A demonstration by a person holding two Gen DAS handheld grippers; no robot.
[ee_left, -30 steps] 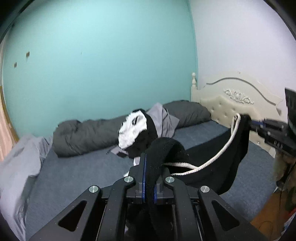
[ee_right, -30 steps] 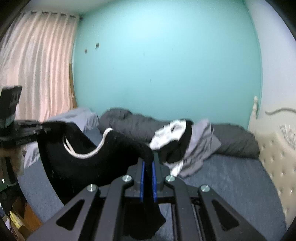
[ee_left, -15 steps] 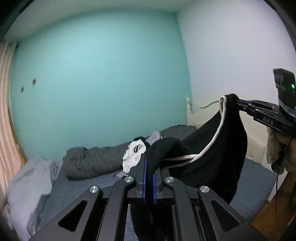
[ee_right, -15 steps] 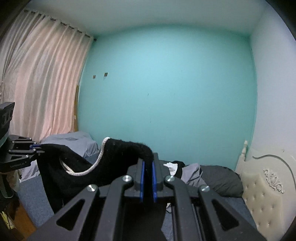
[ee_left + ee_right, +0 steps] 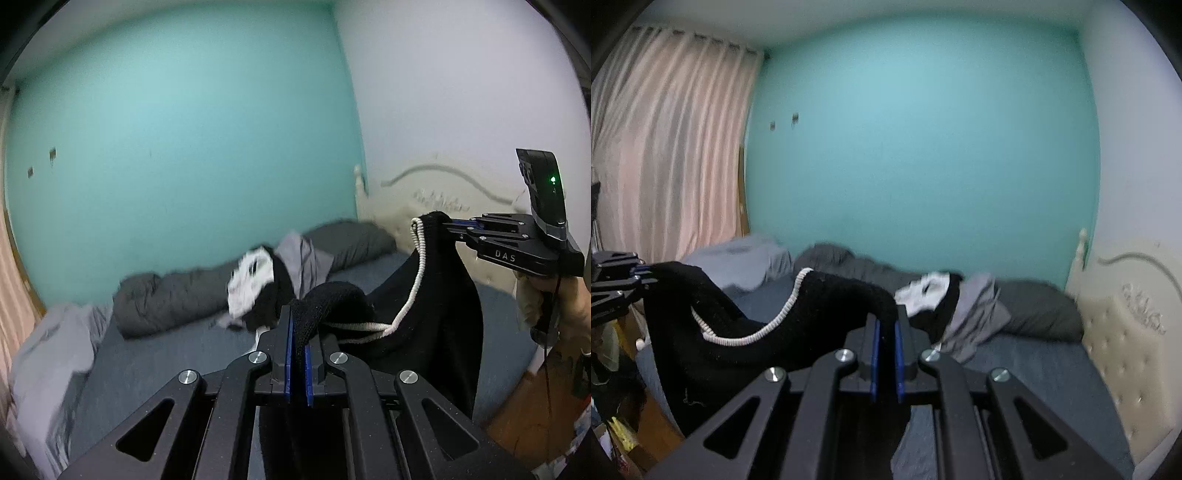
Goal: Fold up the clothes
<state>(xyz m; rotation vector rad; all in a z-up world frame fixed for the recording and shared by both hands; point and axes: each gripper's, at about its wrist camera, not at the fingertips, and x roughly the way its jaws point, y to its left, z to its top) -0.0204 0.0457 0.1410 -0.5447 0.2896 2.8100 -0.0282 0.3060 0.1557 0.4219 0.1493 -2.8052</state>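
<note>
black garment (image 5: 436, 317) w/ white cord (image 5: 415, 284) hangs over bed (image 5: 1034, 365); left gripper (image 5: 298, 332) & right gripper (image 5: 885, 332) each clamped on it.

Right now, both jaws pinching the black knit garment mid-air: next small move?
Probably carry the black knit garment with white cord trim forward and lower it onto the blue bedsheet: left gripper and right gripper hold it sagging, clear of the bed.
</note>
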